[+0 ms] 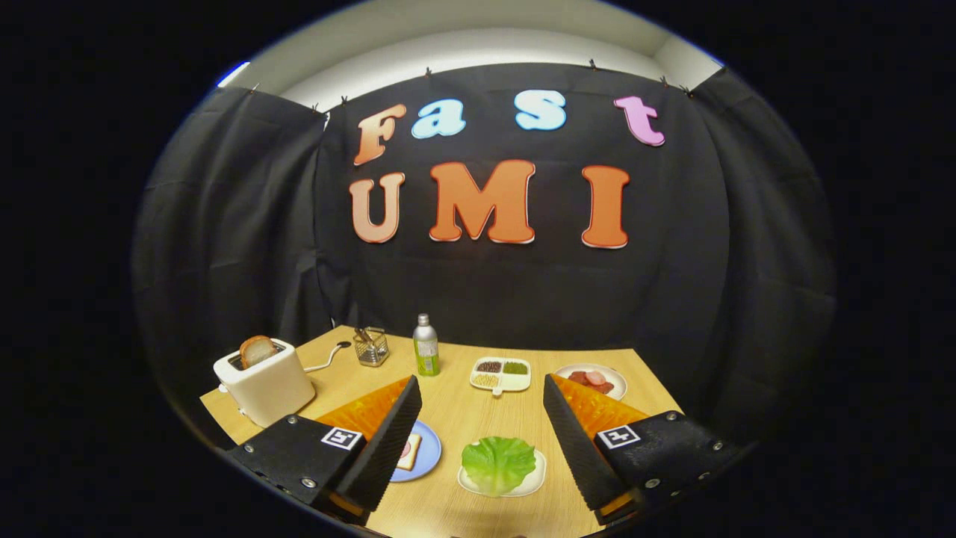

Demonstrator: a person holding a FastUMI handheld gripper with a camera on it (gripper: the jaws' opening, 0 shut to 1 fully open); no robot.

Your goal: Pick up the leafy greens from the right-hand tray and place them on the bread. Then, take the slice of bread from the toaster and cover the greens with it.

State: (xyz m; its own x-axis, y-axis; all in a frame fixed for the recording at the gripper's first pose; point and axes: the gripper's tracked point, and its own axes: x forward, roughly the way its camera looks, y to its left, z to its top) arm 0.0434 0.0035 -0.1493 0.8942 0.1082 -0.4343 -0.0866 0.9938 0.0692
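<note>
The gripper [482,388] hangs wide open, holding nothing. One lettuce leaf [498,464] lies on its tray [535,482] between the fingers. One bread slice [408,451] sits on the blue plate [428,456]; another [257,350] stands in the toaster [264,382].

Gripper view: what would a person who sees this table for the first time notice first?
The bright green lettuce leaf on its white tray stands out first, lying between the open fingers of the hand-held gripper, untouched. Next comes the white toaster beyond the left finger, a slice of bread standing up out of its slot. Partly behind that finger, a blue plate holds another slice.
</note>
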